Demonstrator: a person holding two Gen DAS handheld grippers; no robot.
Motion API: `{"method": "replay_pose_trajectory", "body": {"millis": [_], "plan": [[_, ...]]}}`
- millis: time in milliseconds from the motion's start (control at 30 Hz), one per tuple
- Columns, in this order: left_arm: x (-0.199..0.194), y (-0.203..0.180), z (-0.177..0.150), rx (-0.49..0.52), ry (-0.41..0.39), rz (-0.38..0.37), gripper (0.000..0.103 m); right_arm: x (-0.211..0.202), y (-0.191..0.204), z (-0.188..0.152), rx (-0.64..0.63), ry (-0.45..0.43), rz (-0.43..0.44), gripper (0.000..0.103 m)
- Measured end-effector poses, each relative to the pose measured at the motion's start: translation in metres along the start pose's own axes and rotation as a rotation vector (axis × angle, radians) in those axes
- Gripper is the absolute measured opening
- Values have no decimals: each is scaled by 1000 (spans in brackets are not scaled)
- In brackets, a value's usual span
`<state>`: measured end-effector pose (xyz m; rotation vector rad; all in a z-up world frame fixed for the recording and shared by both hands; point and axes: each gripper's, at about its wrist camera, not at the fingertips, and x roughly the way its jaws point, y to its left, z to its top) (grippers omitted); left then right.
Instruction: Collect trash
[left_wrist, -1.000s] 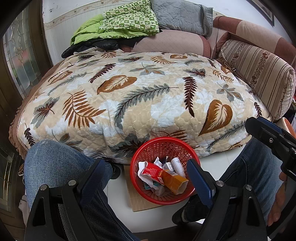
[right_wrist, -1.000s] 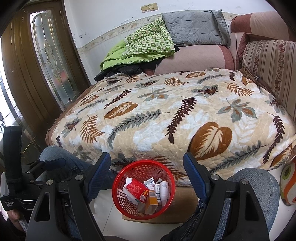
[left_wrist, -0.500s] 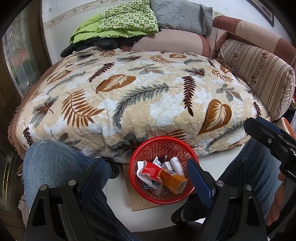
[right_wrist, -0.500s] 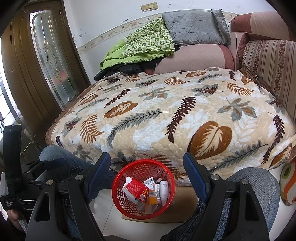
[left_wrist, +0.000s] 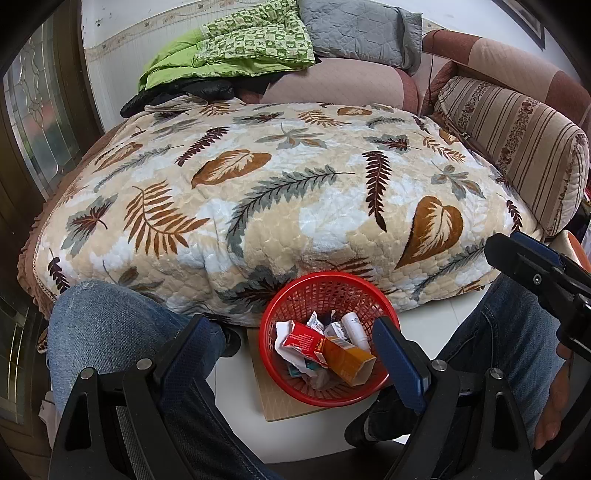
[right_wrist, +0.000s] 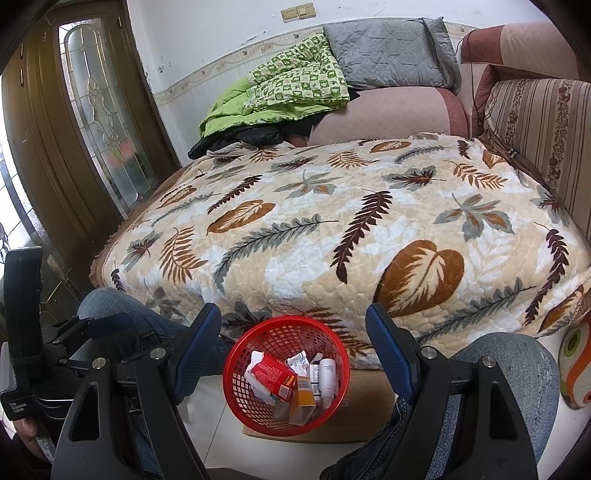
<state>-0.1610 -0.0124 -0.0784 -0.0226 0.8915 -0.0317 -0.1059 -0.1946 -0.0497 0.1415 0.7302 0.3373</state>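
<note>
Left gripper (left_wrist: 291, 354) and right gripper (right_wrist: 293, 345) both have jaws wide apart, empty. The red basket (right_wrist: 236, 384) of trash (right_wrist: 275, 374) sits lower centre, on cardboard (left_wrist: 273, 402) beside the quilt (left_wrist: 258, 192).

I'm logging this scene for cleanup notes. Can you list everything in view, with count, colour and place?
basket: one, red, on the floor before the sofa
trash: several boxes and wrappers, red, orange, white, inside the basket
cardboard: one, tan, under the basket
blanket: one, beige leaf print, over the sofa
quilt: one, green, at the back
cushion: one, grey, at the back
knees: two, blue jeans, either side
left gripper: open, empty
right gripper: open, empty
</note>
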Motion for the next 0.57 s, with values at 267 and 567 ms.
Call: {"method": "replay_pose_trajectory", "body": {"millis": [267,567], "plan": [[1,-1,0,0,6,-2,92,2,0,0,0,5,2,79],[25,-3,4,-9,46,2,92,10,-6,-11,14,35,8,80]]}}
